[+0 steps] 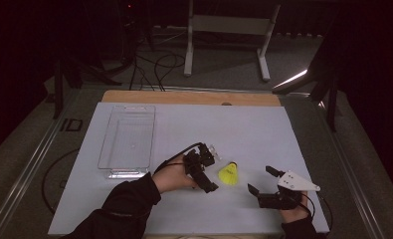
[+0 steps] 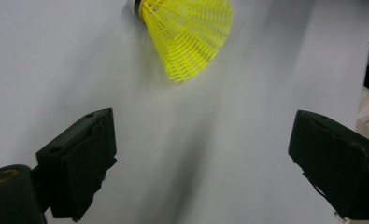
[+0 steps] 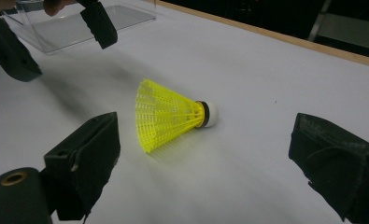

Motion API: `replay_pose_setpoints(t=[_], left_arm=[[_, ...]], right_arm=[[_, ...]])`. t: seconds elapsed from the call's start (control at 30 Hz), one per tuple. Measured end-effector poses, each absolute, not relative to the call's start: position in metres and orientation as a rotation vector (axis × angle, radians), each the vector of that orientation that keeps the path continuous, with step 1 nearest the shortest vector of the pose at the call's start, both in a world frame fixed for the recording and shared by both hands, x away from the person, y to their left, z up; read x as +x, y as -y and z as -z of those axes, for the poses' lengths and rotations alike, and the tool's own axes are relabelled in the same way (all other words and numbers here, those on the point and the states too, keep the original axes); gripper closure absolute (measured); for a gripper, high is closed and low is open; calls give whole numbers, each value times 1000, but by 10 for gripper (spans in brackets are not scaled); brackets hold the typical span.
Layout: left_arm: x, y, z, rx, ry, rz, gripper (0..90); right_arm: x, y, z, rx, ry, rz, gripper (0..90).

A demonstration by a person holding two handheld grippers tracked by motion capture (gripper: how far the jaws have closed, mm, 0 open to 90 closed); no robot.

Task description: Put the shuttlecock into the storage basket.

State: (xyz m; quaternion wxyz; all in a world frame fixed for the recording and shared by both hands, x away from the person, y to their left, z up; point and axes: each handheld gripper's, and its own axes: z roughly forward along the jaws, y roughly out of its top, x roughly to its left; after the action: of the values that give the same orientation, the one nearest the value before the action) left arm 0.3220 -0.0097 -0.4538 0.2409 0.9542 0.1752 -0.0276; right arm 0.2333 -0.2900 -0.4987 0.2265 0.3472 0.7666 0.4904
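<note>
Both my tongs are gaping wide, holding nothing: my left gripper (image 1: 205, 169) is hovering just beside the yellow shuttlecock (image 1: 229, 174), which is lying on its side on the white table (image 1: 244, 129); my right gripper (image 1: 262, 180) is waiting near its other side

No lettering, label, brand or number can be read anywhere (the surfaces are plain or too dim).

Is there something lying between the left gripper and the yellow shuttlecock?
No. In the left gripper view, bare white table lies between the open jaws of the left gripper and the shuttlecock. The high view shows that same gap.
</note>
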Motion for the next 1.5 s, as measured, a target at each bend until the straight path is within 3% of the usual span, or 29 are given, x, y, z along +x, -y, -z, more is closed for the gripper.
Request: replay_pose_setpoints(t=[0.53,0.83,1.07,1.5], left_arm=[[336,22,466,2604,-593,136,157],[341,33,473,2623,-654,87,199],[342,45,476,2639,-686,36,273],[350,57,489,2664,-697,61,465]], right_arm=[[234,289,500,955,-2127,-1344,92],[234,290,500,954,-2128,-1344,92],[234,289,500,958,-2132,-1344,92],[234,289,500,962,-2135,-1341,92]])
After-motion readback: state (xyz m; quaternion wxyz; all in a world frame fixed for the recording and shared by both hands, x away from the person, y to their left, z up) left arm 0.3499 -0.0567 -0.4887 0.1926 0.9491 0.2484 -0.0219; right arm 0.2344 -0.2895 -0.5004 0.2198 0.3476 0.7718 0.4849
